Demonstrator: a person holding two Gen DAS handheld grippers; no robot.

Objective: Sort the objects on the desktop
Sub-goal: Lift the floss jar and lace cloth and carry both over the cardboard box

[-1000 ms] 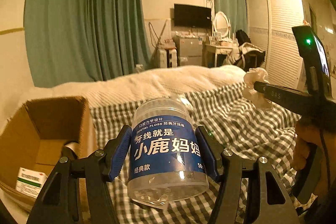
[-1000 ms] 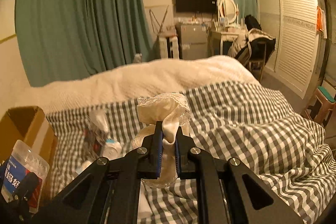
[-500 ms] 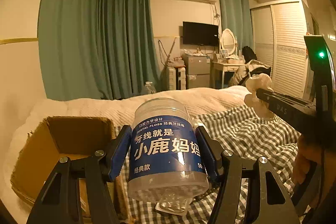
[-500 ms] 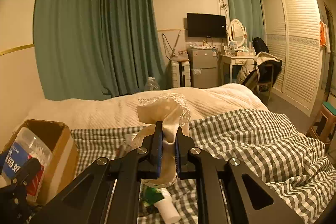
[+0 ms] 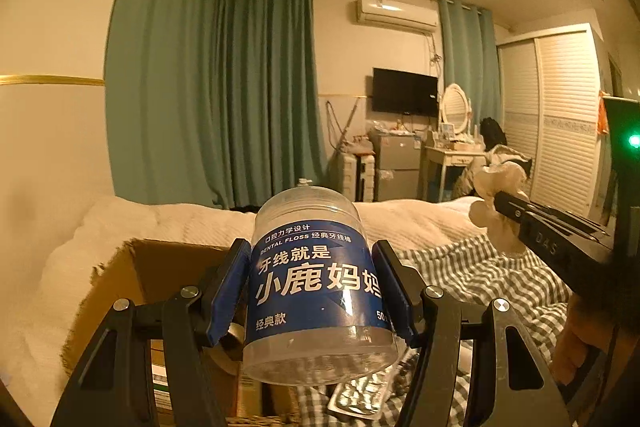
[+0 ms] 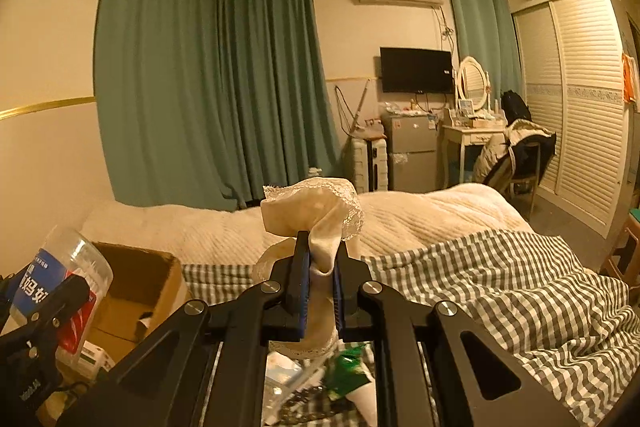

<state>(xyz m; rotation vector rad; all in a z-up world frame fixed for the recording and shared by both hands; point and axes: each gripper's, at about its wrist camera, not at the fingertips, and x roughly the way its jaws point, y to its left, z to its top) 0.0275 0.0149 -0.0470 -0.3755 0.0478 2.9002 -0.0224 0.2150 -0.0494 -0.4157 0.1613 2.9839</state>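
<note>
Clear cylindrical jar [image 5: 316, 283], lace-edged cloth [image 6: 320, 215]

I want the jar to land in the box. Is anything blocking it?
Nothing visible blocks it. The left gripper holds the floss jar up beside the open cardboard box, whose top is uncovered. A few small packages lie inside.

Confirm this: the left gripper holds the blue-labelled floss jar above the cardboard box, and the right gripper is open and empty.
Not quite. The right gripper is shut on a cream lace-trimmed cloth, as the right wrist view shows. The rest stands: the left gripper holds the floss jar above the cardboard box.
</note>
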